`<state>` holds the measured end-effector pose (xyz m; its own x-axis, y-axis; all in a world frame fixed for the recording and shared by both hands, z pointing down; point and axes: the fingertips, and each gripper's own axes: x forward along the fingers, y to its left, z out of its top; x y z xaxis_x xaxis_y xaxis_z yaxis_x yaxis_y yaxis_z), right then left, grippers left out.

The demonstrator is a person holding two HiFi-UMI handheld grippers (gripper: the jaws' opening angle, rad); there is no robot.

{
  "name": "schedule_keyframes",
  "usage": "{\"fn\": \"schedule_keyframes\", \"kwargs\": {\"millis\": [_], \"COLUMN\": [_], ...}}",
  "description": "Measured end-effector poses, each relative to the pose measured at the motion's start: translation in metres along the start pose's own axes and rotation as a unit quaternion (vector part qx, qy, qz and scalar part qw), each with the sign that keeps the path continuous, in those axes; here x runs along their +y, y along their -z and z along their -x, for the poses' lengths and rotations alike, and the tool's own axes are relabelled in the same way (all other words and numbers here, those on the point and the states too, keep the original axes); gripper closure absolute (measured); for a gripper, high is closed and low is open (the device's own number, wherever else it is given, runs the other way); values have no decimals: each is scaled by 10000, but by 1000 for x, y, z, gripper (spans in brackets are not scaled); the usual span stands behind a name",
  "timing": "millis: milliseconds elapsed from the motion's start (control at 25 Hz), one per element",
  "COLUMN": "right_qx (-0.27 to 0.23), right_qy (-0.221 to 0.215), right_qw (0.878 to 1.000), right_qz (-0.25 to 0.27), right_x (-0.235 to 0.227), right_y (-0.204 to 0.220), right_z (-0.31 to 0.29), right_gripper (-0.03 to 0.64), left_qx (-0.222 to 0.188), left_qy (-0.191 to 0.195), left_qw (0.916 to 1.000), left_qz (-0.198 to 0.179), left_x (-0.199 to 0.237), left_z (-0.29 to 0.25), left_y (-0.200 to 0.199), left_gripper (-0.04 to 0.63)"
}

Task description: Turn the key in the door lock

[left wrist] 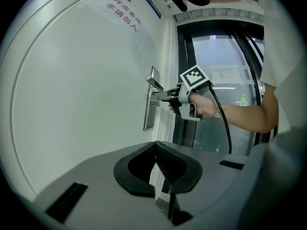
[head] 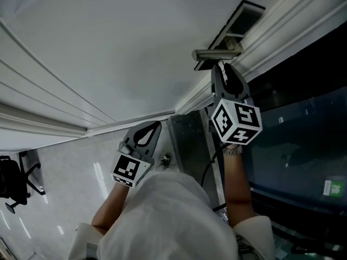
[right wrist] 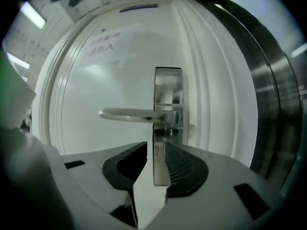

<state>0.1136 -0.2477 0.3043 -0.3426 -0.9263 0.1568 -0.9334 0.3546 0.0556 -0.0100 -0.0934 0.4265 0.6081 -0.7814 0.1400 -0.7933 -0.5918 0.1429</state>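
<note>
Door point(right wrist: 110, 71), with the lock plate point(right wrist: 168, 87) close to its right edge, beside the frame point(right wrist: 211, 80). The handle point(right wrist: 129, 114) lies level across the plate. The right gripper point(right wrist: 156, 145) points at the plate just below the handle. Its fingers point(right wrist: 184, 169) stand apart, and bare plate shows in the gap between them. A thin bright sliver against the inner face of the right-hand finger is probably the key point(right wrist: 164, 150), seen edge-on in the lock. It is too small to tell for certain. The pads do not appear to press on it. The left gripper point(left wrist: 156, 145) hangs well back from the door, low and to the left in the head view. Its fingers point(left wrist: 175, 169) meet at the tips and hold nothing.

Likely risks:
- **Off-centre key:** the key seems to sit toward one finger. A closing grip could push it sideways or catch only its edge, and the pads would then slip once turning begins.
- **Rolling too early:** turning the gripper before the pads are firmly on the key would turn the gripper alone.
- **Contact with the handle:** the handle sits just above the fingers. A roll about the key could bring the upper finger against it and stop the turn, or press the handle down.
- **Tilted approach:** this could lever the key in the cylinder and bind it.
</note>
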Motion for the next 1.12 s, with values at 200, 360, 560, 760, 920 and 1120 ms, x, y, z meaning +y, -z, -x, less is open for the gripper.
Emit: {"fn": "schedule_keyframes", "kwargs": {"millis": [200,360,560,760,920,1120], "right_qx": [102,272,184,-9,4,160], "right_qy": [-529,-1223,-1729,-1850,-1766,-1566], "right_qw": [9634,8403,6935,6525,6620,7071], "right_qz": [-2627,-5274,-6992,-7348,-7284,-6893], "right_x": [-20,-30,-33,-34,-38,-41], "right_y": [10,29,42,38,34,36], "right_z": [1,-2,-11,-20,-29,-33], "right_gripper": [526,526,526,526,526,603], "left_qx": [-25,-2,83,118,141,191], "left_qy": [26,38,49,21,-74,-92], "left_qw": [10000,10000,9999,9999,9999,9998], "left_qz": [-37,-59,-34,-53,-42,-39], "left_x": [1,0,-1,-1,5,7], "left_z": [-4,-6,-11,-14,-13,-16], "left_y": [-3,-2,3,4,5,7], "left_gripper": [589,589,589,589,589,589]}}
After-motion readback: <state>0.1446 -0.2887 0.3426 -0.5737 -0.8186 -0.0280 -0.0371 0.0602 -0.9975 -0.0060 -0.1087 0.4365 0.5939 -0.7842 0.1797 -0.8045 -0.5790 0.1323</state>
